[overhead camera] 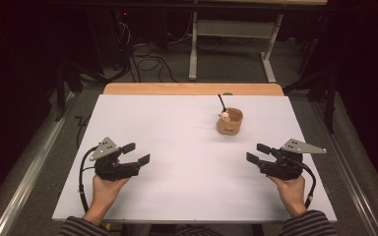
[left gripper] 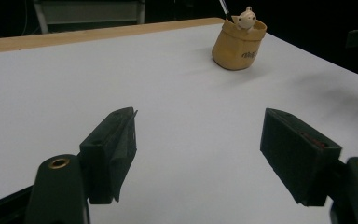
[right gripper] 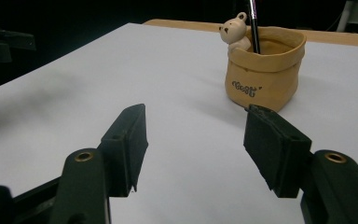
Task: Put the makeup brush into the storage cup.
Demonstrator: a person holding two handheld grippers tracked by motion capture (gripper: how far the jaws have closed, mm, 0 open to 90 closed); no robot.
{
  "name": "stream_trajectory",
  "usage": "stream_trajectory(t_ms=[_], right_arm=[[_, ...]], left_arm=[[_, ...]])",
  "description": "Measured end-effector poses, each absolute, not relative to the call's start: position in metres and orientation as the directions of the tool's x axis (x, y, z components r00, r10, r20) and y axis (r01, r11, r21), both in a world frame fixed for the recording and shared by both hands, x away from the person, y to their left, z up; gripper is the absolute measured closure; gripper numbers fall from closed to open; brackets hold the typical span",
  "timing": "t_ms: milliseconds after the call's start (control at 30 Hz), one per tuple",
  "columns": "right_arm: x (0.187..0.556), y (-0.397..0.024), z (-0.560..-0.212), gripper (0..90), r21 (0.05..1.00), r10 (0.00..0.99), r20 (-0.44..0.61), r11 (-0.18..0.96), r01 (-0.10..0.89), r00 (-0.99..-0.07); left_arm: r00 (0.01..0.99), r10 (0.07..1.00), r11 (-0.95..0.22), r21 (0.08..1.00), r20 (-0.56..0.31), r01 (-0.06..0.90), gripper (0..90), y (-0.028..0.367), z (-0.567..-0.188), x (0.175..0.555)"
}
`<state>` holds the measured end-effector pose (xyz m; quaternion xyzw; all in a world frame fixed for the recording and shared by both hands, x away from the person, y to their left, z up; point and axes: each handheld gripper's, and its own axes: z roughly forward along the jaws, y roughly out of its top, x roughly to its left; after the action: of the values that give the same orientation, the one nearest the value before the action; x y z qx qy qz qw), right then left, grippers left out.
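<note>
Both claws, left claw (overhead camera: 137,153) and right claw (overhead camera: 257,153), rest spread and empty on the tabletop (overhead camera: 177,147); the pot (overhead camera: 230,122) looks light, rigid, breakable, best pinched across its rim

Left hand-held gripper (left gripper: 198,140) gapes empty, tan pot (left gripper: 239,44) well ahead.

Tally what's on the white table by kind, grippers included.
Grippers: 2, left gripper and right gripper, both with jaws open
Tan holders with a bear figure: 1
Black pens in it: 1
Total: 4
</note>
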<state>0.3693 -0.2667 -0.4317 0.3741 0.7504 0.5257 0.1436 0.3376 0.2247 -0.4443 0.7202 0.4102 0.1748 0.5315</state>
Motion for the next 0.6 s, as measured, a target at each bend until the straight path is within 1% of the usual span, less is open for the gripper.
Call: stream_trajectory(t_ms=[600], right_arm=[[0.3726,-0.2658,-0.4389,41.0,0.892,0.724,0.160,0.185,0.412,-0.671]], left_arm=[[0.602,0.777,-0.097,0.909,-0.186,0.406,27.3,0.2247,-0.4443,0.3378]])
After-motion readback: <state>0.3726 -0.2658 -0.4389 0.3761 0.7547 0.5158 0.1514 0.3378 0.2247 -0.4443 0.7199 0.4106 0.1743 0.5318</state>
